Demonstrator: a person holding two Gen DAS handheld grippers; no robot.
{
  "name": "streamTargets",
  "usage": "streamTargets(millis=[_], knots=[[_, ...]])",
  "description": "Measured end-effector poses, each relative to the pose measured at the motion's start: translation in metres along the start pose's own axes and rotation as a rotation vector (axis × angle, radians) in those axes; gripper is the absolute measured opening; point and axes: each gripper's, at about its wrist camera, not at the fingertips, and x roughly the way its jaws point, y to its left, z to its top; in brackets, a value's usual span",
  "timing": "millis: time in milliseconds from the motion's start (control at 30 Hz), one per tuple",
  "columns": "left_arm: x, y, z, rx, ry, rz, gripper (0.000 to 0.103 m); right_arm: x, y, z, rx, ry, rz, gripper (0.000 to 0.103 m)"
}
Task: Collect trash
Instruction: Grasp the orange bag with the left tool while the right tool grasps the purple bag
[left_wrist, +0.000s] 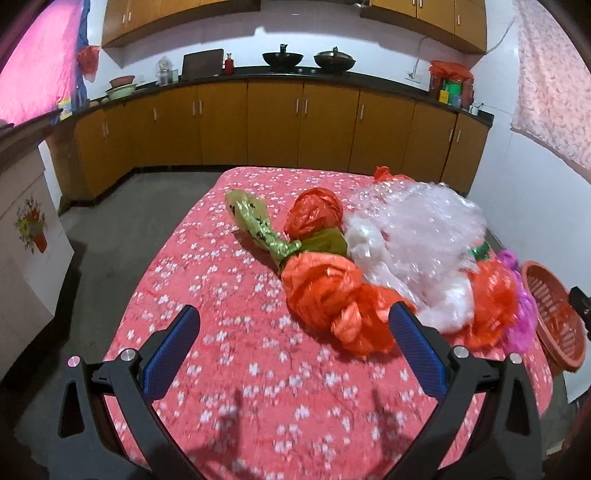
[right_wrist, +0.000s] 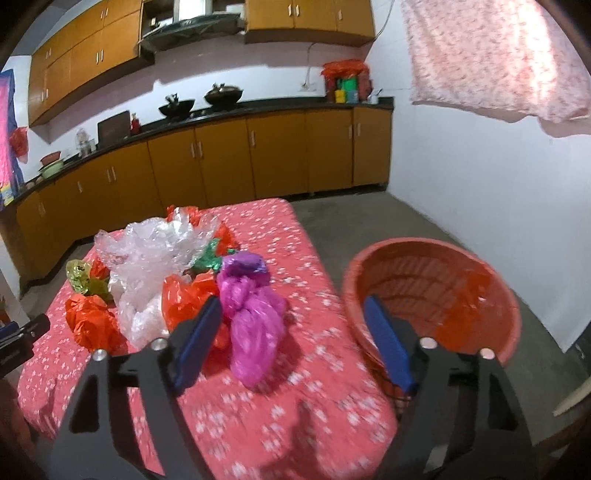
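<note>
A heap of crumpled plastic bags lies on a table with a red flowered cloth (left_wrist: 229, 295). It holds orange bags (left_wrist: 325, 291), a green bag (left_wrist: 258, 225), a clear white bag (left_wrist: 417, 236) and a magenta bag (right_wrist: 255, 325). My left gripper (left_wrist: 295, 325) is open and empty, just in front of the nearest orange bag. My right gripper (right_wrist: 293, 314) is open and empty, above the magenta bag. An orange basket (right_wrist: 436, 295) stands off the table's right edge and holds an orange bag (right_wrist: 465, 317).
Brown kitchen cabinets (left_wrist: 273, 122) with a black counter run along the far wall, with woks and jars on top. A white cabinet (left_wrist: 26, 240) stands at the left. Grey floor surrounds the table. A pink cloth (right_wrist: 491, 55) hangs on the right wall.
</note>
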Motion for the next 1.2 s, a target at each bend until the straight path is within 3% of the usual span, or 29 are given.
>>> streamTargets(millis=[267, 467, 733, 933, 1033, 1200], knots=[[0.035, -0.012, 0.015, -0.003, 0.032, 0.011, 0.101, 0.057, 0.008, 0.004, 0.028, 0.104, 0.028, 0.074], [0.06, -0.019, 0.015, 0.009, 0.066, 0.019, 0.096, 0.082, 0.024, 0.001, -0.034, 0.138, 0.028, 0.074], [0.074, -0.013, 0.008, -0.029, 0.131, -0.032, 0.086, 0.097, 0.03, -0.003, -0.071, 0.177, 0.031, 0.072], [0.068, -0.01, 0.003, -0.014, 0.146, -0.073, 0.075, 0.098, 0.024, -0.007, -0.063, 0.188, 0.03, 0.056], [0.065, -0.003, 0.006, 0.001, 0.135, -0.05, 0.075, 0.1, 0.022, -0.006, -0.05, 0.189, 0.027, 0.056], [0.071, 0.0, 0.013, -0.025, 0.17, -0.08, 0.078, 0.103, 0.022, -0.006, -0.05, 0.196, 0.018, 0.056]])
